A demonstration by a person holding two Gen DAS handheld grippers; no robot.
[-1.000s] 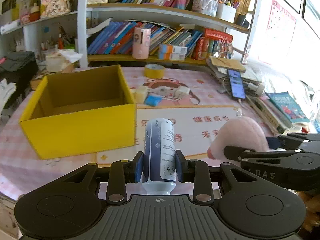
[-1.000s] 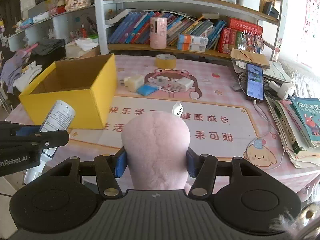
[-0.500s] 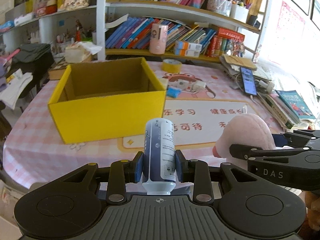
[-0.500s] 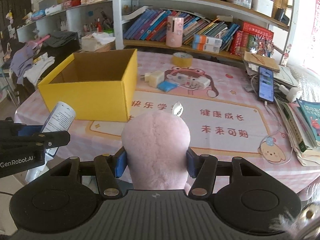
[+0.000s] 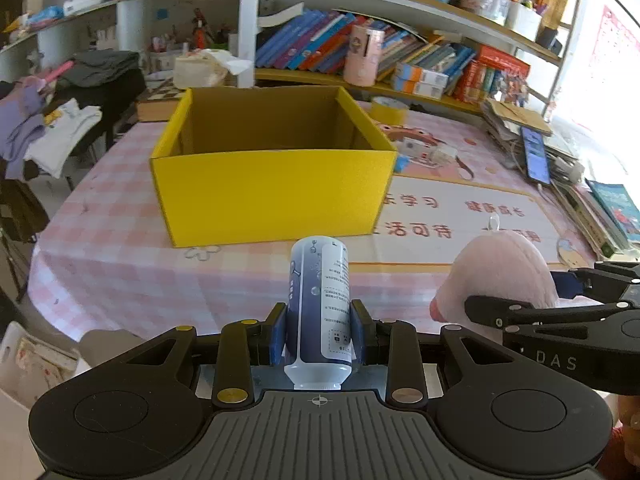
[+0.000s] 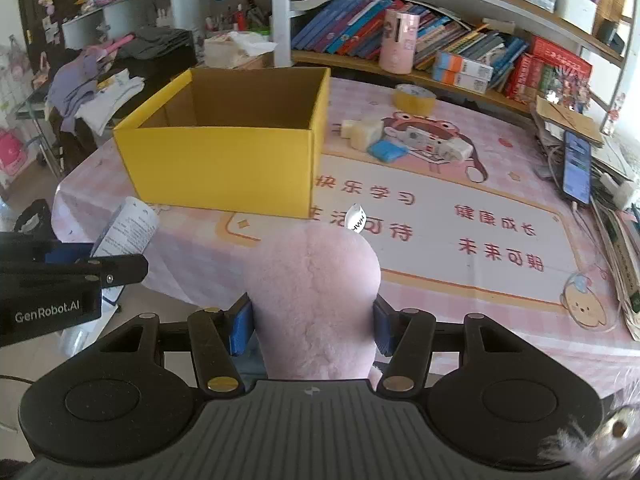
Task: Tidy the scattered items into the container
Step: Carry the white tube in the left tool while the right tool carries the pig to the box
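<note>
My left gripper is shut on a dark blue bottle with a white label, held upright off the table's near edge. My right gripper is shut on a pink plush toy with a white tag. The open yellow cardboard box stands on the pink table ahead, its inside showing bare cardboard walls. It also shows in the right wrist view. The plush and the right gripper show at the right of the left wrist view. The bottle shows at the left of the right wrist view.
Behind the box lie a cream block, a blue pad, a white adapter and a yellow tape roll. A phone and books line the right edge. Shelves stand behind. Clothes pile at the left.
Both grippers have pulled back from the table and swung left with their loads. The yellow box now sits centred ahead of the left gripper, farther off.
</note>
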